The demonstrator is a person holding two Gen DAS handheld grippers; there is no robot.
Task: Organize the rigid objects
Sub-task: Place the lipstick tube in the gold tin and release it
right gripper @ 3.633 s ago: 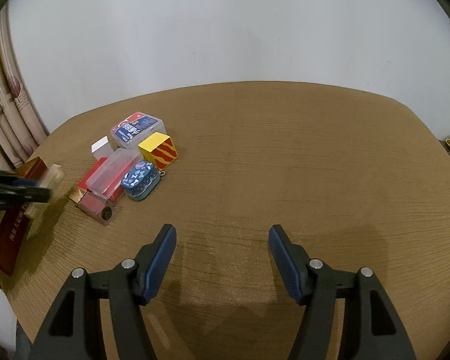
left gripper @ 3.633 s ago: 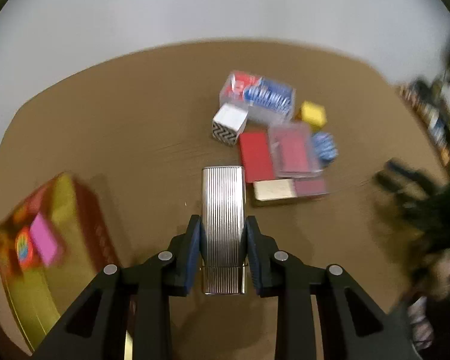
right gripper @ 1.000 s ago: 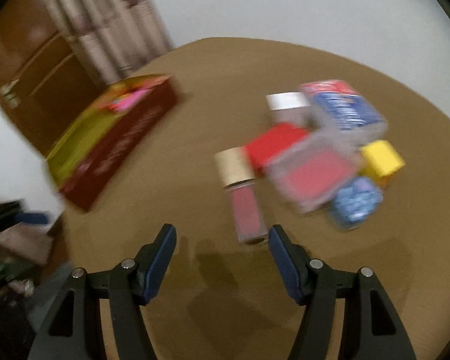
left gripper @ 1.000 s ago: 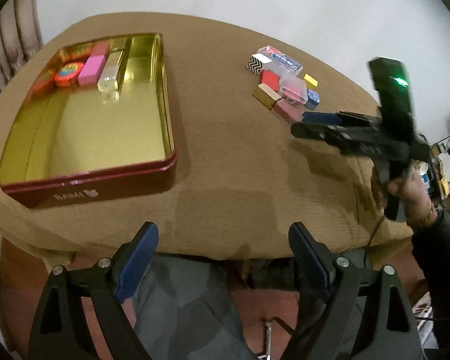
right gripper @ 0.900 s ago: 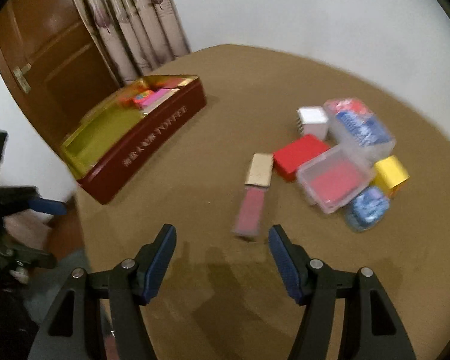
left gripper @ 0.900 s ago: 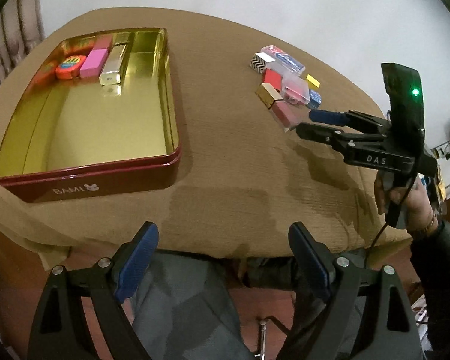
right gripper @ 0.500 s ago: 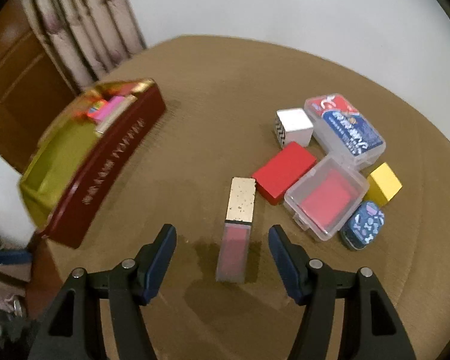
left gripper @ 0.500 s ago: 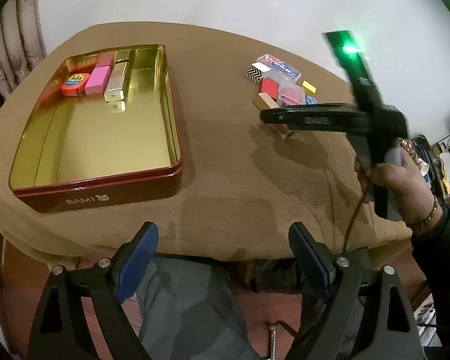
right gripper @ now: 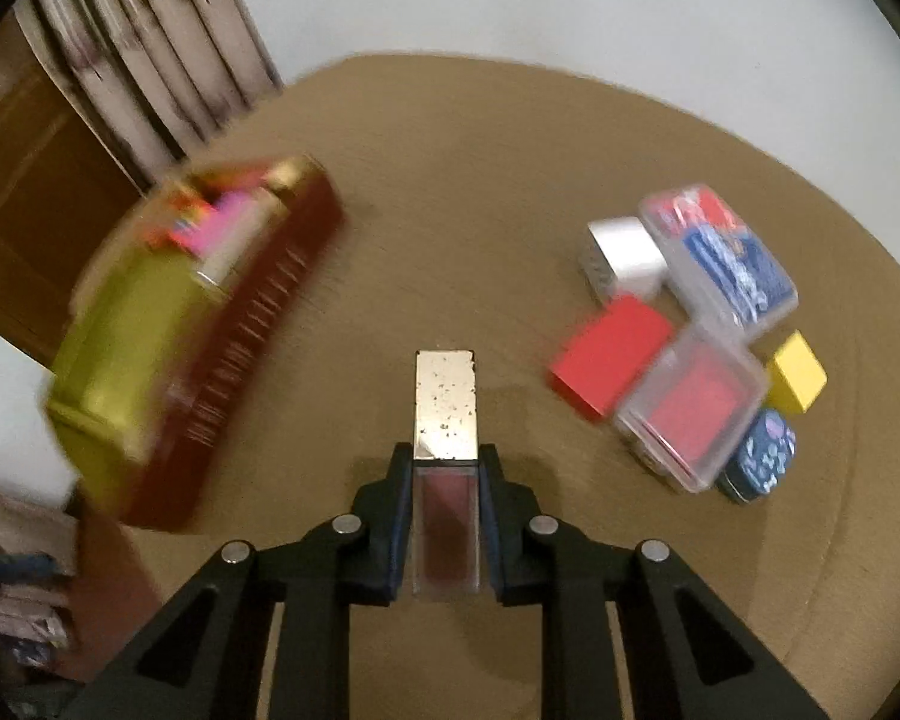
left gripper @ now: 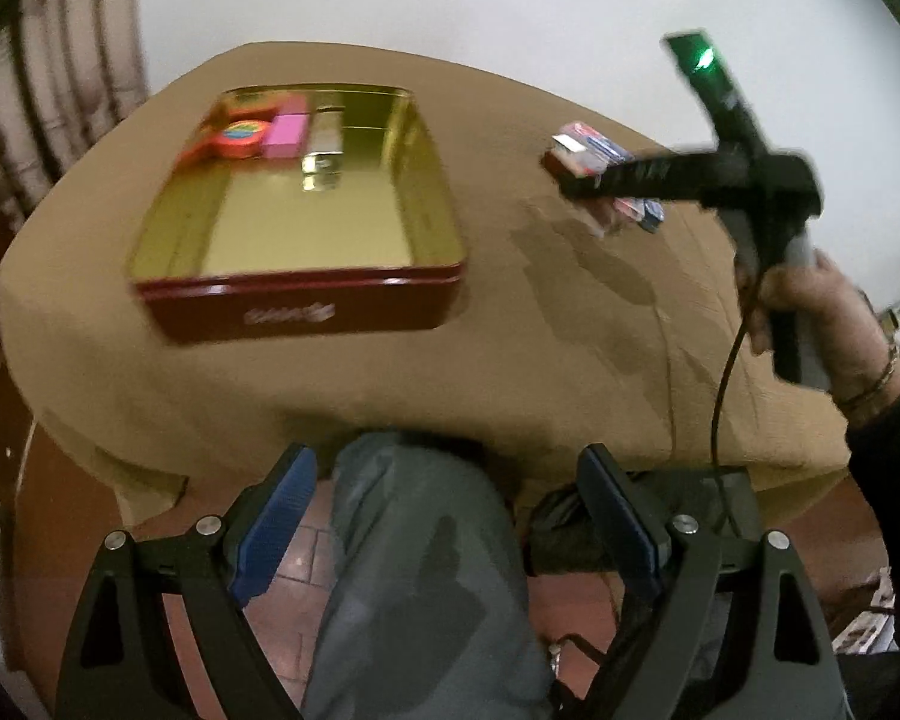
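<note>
My right gripper (right gripper: 444, 468) is shut on a slim lipstick-like box (right gripper: 445, 420) with a gold speckled cap and a dark red clear body, held above the brown table. The right gripper also shows in the left wrist view (left gripper: 576, 183) over the pile of small objects. The red tin with a gold inside (left gripper: 426, 222) holds a round orange item (left gripper: 240, 135), a pink block (left gripper: 285, 133) and a silver ribbed case (left gripper: 324, 150) at its far end. My left gripper (left gripper: 444, 516) is open and empty, off the table's near edge over the person's lap.
On the right lie a red box (right gripper: 612, 354), a clear case with a red insert (right gripper: 690, 402), a yellow cube (right gripper: 798, 372), a blue patterned case (right gripper: 762, 462), a white cube (right gripper: 627, 252) and a clear card box (right gripper: 726, 258). Curtains (right gripper: 162, 60) stand at the back left.
My right gripper has closed on the gold-capped box and lifted it off the table. My left gripper has stayed open and drifted back toward the table's near edge.
</note>
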